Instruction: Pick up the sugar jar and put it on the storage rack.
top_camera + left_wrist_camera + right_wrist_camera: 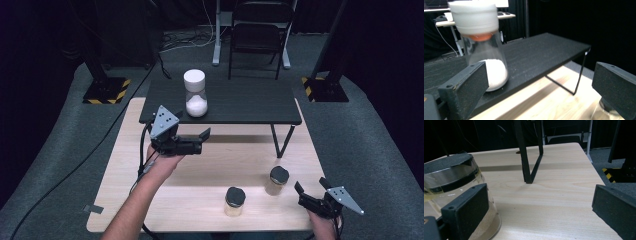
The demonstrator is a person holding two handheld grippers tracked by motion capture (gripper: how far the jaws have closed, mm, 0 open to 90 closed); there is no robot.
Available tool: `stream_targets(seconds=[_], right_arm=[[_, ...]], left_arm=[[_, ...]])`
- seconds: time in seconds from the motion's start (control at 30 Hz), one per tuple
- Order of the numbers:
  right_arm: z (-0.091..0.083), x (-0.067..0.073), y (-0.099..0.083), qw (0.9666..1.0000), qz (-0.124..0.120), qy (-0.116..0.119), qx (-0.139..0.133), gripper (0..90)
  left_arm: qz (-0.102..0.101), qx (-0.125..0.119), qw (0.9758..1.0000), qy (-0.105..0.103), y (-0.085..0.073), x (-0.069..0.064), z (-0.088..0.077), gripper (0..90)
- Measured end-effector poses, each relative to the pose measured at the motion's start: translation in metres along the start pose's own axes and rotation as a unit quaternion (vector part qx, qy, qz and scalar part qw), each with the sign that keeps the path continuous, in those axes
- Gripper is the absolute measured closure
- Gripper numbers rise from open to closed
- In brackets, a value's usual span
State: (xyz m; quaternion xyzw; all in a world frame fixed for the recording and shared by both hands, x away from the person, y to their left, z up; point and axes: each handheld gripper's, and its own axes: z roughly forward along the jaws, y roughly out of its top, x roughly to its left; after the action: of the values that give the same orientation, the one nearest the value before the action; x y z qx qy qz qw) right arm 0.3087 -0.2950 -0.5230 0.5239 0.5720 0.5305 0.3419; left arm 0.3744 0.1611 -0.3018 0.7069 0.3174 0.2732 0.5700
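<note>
A clear bottle with a white cap and white powder inside stands on the black raised shelf. In the left gripper view the same bottle is close ahead, just beyond the left jaw. My left gripper is open, held above the wooden table just in front of the shelf, with nothing between its jaws. Two black-lidded jars with tan contents stand on the wood: one near the front edge, one to its right. My right gripper is open beside the right jar, holding nothing.
The light wooden table carries the shelf on thin black legs. A black chair and a desk leg stand beyond on grey carpet. Stand bases with yellow-black tape sit at both far corners.
</note>
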Motion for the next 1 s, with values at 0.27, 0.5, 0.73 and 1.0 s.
stream_targets(seconds=[0.27, 0.5, 0.73, 1.0], right_arm=[[0.0, 0.0, 0.0, 1.0, 0.001, 0.0, -0.001, 0.1], [0.0, 0.0, 0.0, 1.0, 0.0, 0.001, 0.001, 0.1], [0.0, 0.0, 0.0, 1.0, -0.001, 0.0, 0.0, 0.2], [0.0, 0.002, 0.0, 1.0, -0.008, -0.001, 0.0, 0.0]], left_arm=[[-0.008, -0.007, 0.9999, -0.003, -0.017, -0.002, -0.004, 0.2], [-0.014, -0.006, 0.9999, 0.005, -0.035, 0.002, -0.007, 0.2], [-0.02, 0.004, 0.9997, 0.013, -0.055, 0.006, -0.007, 0.2], [-0.038, 0.016, 0.9989, 0.019, -0.077, 0.01, -0.007, 0.4]])
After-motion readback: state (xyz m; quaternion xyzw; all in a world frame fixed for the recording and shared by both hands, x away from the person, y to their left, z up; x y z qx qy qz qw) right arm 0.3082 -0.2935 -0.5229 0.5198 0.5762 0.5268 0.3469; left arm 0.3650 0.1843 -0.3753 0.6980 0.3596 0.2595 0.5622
